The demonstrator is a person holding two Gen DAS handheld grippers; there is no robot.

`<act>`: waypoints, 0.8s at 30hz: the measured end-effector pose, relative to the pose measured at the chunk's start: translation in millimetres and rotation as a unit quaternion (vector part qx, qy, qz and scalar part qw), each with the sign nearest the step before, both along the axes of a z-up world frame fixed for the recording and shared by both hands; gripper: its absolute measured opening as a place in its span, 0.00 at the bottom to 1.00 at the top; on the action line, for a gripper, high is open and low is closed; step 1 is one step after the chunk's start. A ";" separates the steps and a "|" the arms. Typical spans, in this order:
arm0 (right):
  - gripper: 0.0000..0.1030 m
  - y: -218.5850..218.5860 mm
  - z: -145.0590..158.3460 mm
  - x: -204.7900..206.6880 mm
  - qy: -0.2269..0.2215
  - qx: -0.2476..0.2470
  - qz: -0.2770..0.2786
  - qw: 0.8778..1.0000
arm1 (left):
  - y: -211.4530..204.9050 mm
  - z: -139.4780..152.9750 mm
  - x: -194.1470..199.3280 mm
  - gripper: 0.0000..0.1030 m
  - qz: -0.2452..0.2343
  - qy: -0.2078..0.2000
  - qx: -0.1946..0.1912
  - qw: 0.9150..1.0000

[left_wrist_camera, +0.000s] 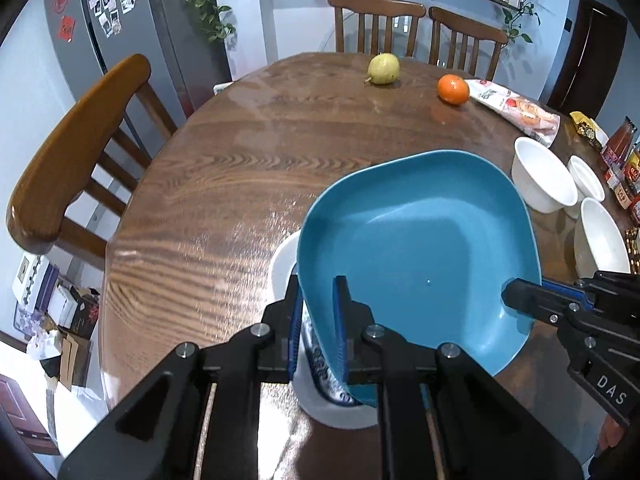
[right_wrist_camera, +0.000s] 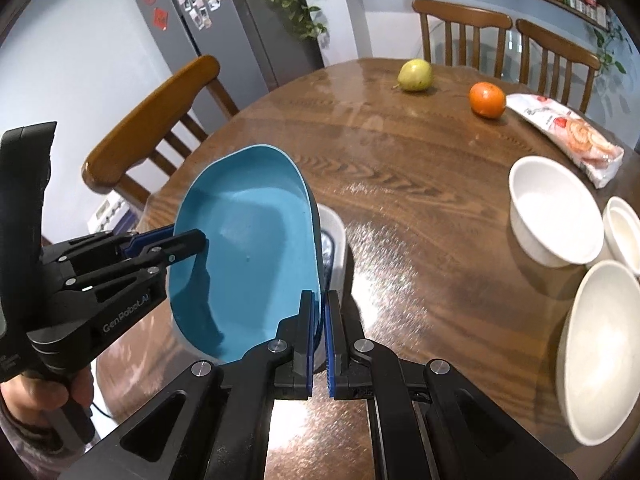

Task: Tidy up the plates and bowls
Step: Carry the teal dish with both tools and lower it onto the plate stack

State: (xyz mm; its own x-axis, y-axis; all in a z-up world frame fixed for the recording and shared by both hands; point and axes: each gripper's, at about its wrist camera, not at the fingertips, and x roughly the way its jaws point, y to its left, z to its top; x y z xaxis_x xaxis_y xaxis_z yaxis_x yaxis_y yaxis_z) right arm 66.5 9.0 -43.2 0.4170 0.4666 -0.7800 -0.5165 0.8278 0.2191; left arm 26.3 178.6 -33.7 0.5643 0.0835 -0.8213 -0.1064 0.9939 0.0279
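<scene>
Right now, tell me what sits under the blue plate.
Under the blue plate, held by both grippers, a white dish with a blue pattern pokes out on the table. Most of it is covered, so its contents cannot be seen.

Both tools were black plastic, each with two fingers faced in ribbed blue pads. The left gripper (left_wrist_camera: 318, 300) carried round silver screws along its linkage arms, and pale "Gen Robot.AI" lettering ran along its side in the right wrist view. The right gripper (right_wrist_camera: 319, 312) bore the same screws — and white letters "DAS". A hand (right_wrist_camera: 48, 394) wrapped the left tool's handle, a thin black cable trailing below.
</scene>
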 end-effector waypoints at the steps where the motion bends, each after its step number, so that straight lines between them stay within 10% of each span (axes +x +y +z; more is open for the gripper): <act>1: 0.05 0.8 -1.4 -1.5 0.002 -0.001 0.001 1.000 | 0.9 -1.6 -1.2 0.13 0.001 0.002 0.000 1.000; 24: 0.06 21.5 -29.6 -2.7 0.018 -0.046 -0.002 0.999 | 3.6 -26.9 6.9 0.14 0.003 0.036 0.018 0.999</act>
